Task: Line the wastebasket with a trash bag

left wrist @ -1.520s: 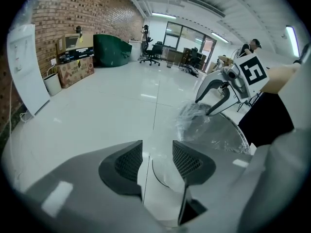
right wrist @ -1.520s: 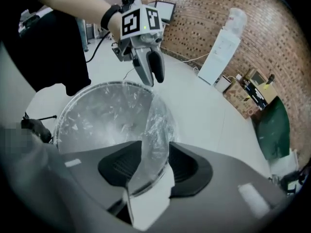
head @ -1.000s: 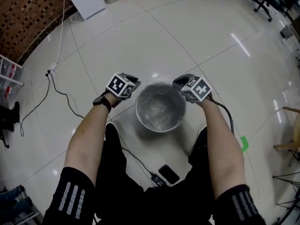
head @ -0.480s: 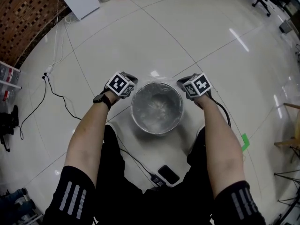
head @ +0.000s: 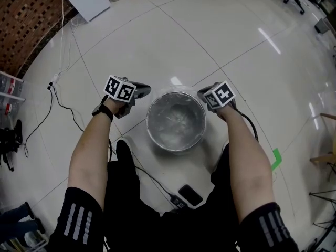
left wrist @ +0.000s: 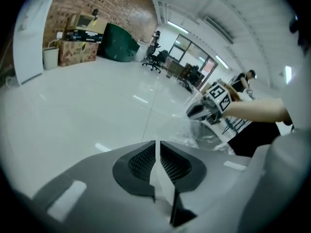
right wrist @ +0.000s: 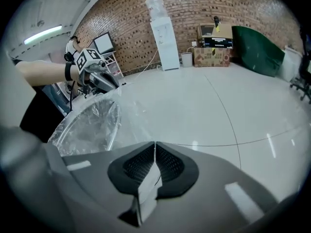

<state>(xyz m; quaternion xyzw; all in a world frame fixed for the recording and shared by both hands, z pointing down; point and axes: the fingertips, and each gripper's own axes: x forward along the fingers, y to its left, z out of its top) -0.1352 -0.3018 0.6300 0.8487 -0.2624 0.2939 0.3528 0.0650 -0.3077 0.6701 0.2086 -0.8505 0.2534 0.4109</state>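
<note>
My left claw point(head: 142, 90) has swung out leftward and now sits clear of the rim, while the right claw point(head: 203, 92) has held its place at the rim's far right edge. Big picture: the white tiled floor point(head: 226, 46), and on it, dead centre between my arms, the round wastebasket point(head: 148, 123), upright. The clear trash bag point(head: 176, 121) is down inside it, film crinkled against the walls, mouth spilling out at the top. Both claws are pinched shut, and in each gripper view the film runs from the rim toward the closed jaws, so I reckon each has a bit of the bag's edge. The basket lies right of my left claw and left of my right one, so the bag mouth is stretched across between them. The right claw is nearer the rim.
</note>
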